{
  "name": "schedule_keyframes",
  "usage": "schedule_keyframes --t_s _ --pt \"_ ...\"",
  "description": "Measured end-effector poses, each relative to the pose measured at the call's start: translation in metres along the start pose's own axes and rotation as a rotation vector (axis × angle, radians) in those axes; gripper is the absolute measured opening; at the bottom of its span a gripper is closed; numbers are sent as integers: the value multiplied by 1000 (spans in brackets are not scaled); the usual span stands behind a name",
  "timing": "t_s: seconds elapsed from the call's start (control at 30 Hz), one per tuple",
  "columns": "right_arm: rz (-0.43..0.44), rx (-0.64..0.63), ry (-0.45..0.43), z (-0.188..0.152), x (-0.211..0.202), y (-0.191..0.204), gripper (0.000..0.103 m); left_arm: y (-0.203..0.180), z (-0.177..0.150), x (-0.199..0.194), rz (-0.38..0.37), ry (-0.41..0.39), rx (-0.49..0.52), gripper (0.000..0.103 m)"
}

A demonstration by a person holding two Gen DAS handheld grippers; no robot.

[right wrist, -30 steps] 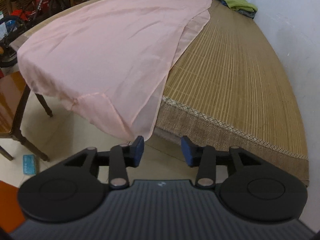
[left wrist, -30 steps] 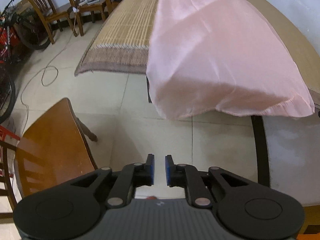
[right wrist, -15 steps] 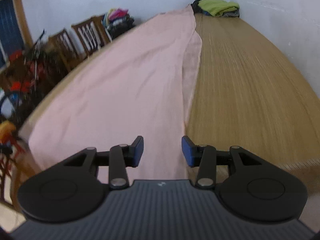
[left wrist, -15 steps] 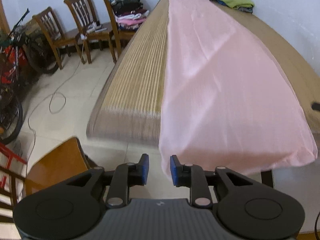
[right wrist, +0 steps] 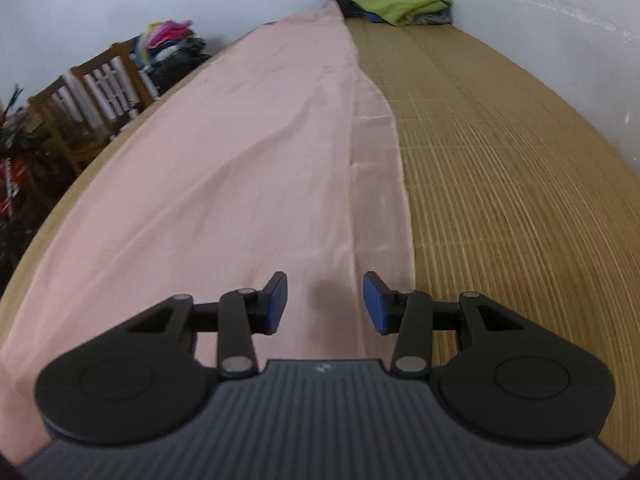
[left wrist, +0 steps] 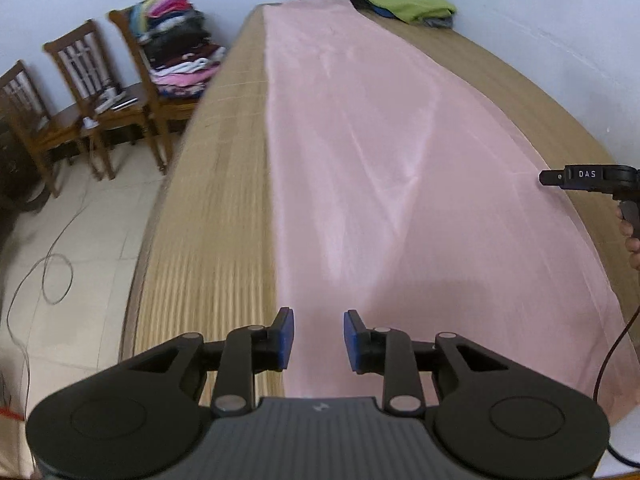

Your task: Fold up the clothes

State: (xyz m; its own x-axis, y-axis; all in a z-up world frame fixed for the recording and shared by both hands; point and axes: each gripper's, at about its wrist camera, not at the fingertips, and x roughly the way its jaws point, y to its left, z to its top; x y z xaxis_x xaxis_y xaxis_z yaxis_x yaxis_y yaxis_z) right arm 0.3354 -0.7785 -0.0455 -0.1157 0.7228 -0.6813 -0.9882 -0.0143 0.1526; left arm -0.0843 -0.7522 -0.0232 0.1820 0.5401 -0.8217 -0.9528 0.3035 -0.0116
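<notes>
A long pink cloth (left wrist: 380,168) lies spread flat along a bamboo mat (left wrist: 224,216) on a big table; it also shows in the right wrist view (right wrist: 248,184), where a second layer peeks out along its right edge. My left gripper (left wrist: 319,338) is open and empty, just above the cloth's near left edge. My right gripper (right wrist: 325,302) is open and empty, above the cloth's near right edge. The right gripper's side also shows at the right of the left wrist view (left wrist: 588,180).
A pile of green and dark clothes (left wrist: 404,4) sits at the table's far end by the wall (right wrist: 560,40). Wooden chairs (left wrist: 72,92) stand at the left, one stacked with folded clothes (left wrist: 176,48). A cable (left wrist: 52,264) lies on the tiled floor.
Both grippers rose from below the table's near edge and came over the cloth. The left gripper's jaws opened wider. The cloth's near end now lies on the mat instead of hanging off.
</notes>
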Motion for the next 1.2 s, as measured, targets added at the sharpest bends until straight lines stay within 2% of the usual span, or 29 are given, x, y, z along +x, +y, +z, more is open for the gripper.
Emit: schedule_keyframes --t_s 0.1,0.33,0.6,0.93,1.2 --pt "1 49 22 4 14 -6 44 -5 23 22 -56 12 13 36" --pt "52 57 26 8 22 -8 46 -26 59 66 -132 52 8 39" --pt "136 137 45 12 20 -24 45 -37 75 90 -125 79 13 39" --pt "299 242 147 -11 -5 -55 45 -40 73 92 -108 88 -24 39" --pt "423 337 129 -13 -2 -64 46 -44 70 94 -81 93 -33 39"
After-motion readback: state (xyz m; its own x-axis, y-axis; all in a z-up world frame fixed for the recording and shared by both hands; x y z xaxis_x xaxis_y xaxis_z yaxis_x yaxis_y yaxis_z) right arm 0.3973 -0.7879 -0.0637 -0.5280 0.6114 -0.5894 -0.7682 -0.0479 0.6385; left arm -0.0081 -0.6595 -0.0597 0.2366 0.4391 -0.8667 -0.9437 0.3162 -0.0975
